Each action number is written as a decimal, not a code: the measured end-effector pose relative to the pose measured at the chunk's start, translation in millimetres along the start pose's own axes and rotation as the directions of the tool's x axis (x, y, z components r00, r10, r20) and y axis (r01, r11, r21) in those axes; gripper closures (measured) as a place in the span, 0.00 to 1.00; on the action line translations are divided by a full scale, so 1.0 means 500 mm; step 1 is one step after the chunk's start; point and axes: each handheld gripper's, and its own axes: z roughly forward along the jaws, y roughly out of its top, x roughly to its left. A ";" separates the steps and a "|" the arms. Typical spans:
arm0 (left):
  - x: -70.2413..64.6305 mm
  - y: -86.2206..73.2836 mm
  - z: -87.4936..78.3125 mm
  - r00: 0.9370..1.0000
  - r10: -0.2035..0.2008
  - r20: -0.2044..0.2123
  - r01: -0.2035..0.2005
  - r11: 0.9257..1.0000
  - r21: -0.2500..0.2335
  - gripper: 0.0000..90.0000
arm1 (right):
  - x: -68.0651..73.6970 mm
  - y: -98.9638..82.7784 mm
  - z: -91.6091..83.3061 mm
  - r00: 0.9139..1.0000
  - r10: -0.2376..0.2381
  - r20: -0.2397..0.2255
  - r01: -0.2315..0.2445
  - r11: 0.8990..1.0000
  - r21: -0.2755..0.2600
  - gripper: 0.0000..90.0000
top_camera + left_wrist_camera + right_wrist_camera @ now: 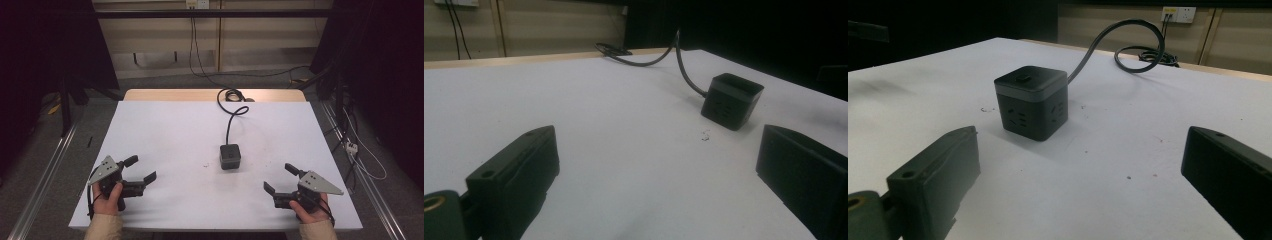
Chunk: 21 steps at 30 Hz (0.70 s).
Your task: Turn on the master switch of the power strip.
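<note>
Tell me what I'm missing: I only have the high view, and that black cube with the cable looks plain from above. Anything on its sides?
Observer: Yes. In the right gripper view the power cube has socket slots on both side faces turned to that camera.
Operator: And on top?
Observer: A small raised button sits near the middle of the top face; the right gripper looks at it with jaws wide open and nothing between them.
Operator: The left side?
Observer: The left gripper is open too, and the cube face it sees also carries slots. Its cable leaves the cube's far side low down, then arcs up.
</note>
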 end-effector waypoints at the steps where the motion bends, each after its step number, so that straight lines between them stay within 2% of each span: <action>1: 0.000 0.000 0.000 1.000 0.000 0.001 0.000 1.000 -0.003 0.04 | 0.000 0.000 0.000 1.000 0.001 0.000 -0.001 1.000 -0.001 0.02; 11: -0.001 -0.001 -0.002 1.000 0.007 0.001 -0.007 1.000 0.009 0.04 | -0.001 0.003 0.004 1.000 0.006 0.001 -0.006 1.000 -0.002 0.02; 15: -0.001 -0.002 -0.003 1.000 -0.003 0.007 0.003 1.000 0.008 0.04 | -0.002 0.005 0.007 1.000 0.002 0.003 -0.002 1.000 0.000 0.02; 21: -0.003 -0.002 -0.010 1.000 0.012 0.008 -0.012 1.000 0.013 0.04 | 0.000 0.011 0.017 1.000 -0.005 -0.001 0.005 1.000 0.004 0.03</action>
